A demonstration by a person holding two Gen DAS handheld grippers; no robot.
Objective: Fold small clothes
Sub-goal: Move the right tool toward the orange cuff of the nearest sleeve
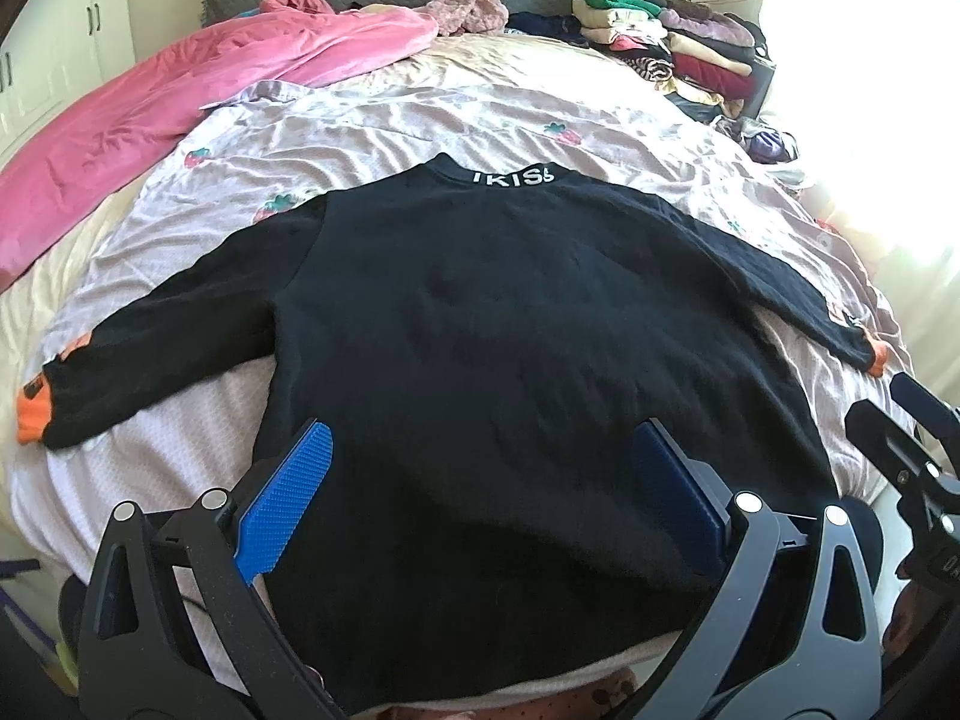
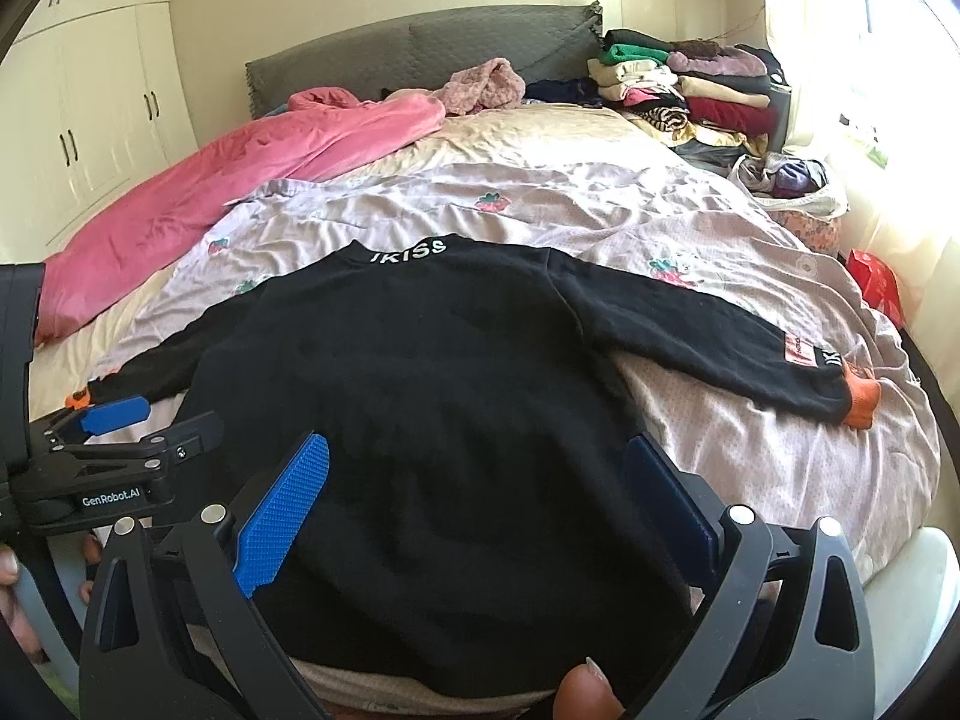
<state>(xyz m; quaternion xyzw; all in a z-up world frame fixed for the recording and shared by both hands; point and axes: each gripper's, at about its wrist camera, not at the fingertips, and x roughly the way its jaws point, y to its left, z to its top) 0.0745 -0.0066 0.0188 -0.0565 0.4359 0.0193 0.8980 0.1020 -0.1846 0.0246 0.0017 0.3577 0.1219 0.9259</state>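
Flat on bed point(image 1: 420, 78): black sweater point(image 1: 510, 312); both claws agape above hem.

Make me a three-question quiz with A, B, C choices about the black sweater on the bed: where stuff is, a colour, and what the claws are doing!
1. Where is the stack of folded clothes?
A. At the far right corner of the bed
B. On the sweater
C. On the floor

2. What colour are the cuffs of the black long-sleeved knit sweater?
A. Green
B. Orange
C. White

3. How does the sweater lie?
A. Folded in half
B. Rolled up
C. Spread flat, sleeves out

Answers:
1. A, the stack sits by the grey headboard, at the far right.
2. B, both sleeve ends show orange.
3. C, each sleeve stretches sideways on the strawberry-print sheet; the left claw and right claw are open, holding nothing.
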